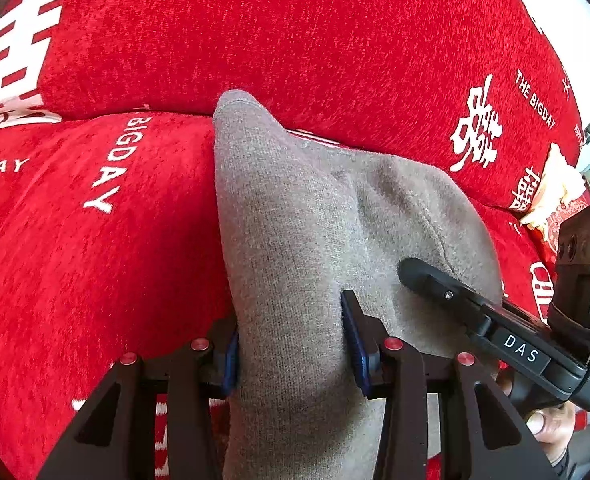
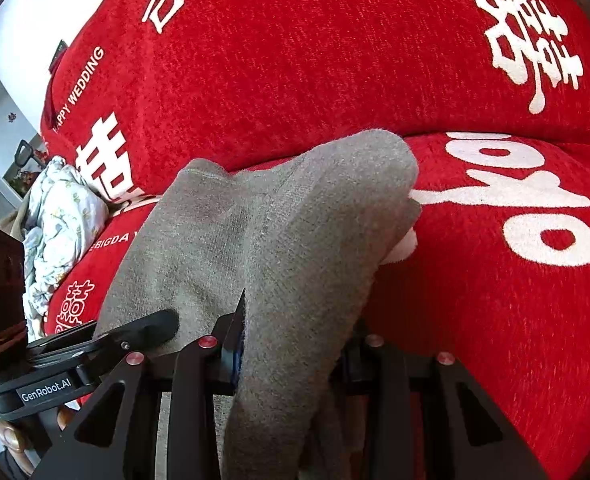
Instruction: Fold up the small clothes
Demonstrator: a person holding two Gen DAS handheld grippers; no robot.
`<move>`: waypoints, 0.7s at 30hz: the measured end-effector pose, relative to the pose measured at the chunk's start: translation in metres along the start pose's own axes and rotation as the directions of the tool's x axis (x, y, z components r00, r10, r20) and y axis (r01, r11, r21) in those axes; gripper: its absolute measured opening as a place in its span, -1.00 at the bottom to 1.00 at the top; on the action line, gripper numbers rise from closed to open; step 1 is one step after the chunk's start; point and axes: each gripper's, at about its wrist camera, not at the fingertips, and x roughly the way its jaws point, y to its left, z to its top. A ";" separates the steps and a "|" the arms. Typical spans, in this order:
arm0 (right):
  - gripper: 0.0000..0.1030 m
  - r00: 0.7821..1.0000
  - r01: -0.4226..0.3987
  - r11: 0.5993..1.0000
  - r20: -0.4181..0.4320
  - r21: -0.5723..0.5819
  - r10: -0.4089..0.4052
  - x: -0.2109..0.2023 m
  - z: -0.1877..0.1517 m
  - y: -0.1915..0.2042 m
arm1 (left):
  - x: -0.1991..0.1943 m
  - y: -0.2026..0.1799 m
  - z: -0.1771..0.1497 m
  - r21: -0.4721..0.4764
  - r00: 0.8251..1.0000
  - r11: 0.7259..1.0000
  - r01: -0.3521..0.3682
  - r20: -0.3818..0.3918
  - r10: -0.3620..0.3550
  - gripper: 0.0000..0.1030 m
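A grey knitted garment (image 1: 295,216) hangs bunched over the red sofa seat, held up at two places. My left gripper (image 1: 293,344) is shut on a thick fold of it, blue pads pressing both sides. In the left wrist view the right gripper (image 1: 435,280) reaches in from the right and touches the cloth. In the right wrist view the same grey garment (image 2: 279,216) drapes over my right gripper (image 2: 291,344), which is shut on a fold of it; the right pad is hidden under cloth. The left gripper (image 2: 147,328) shows at the lower left against the cloth.
A red sofa cover (image 1: 95,260) with white lettering fills both views, seat and backrest (image 2: 295,60). A crumpled pale floral cloth (image 2: 63,216) lies at the sofa's left end. A red and gold packet (image 1: 555,200) sits at the right end. A thumb (image 1: 543,424) shows lower right.
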 end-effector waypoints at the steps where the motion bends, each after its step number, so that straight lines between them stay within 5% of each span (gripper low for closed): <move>1: -0.29 1.000 0.000 1.000 -0.001 -0.003 0.000 -0.001 -0.002 0.002 | -0.002 0.001 -0.002 -0.002 1.000 1.000 -0.001 0.000 0.001 -0.13; 21: -0.29 1.000 -0.002 0.999 -0.009 -0.045 0.002 -0.014 -0.024 0.027 | -0.027 0.005 -0.029 0.001 0.999 0.999 -0.044 0.002 0.044 -0.13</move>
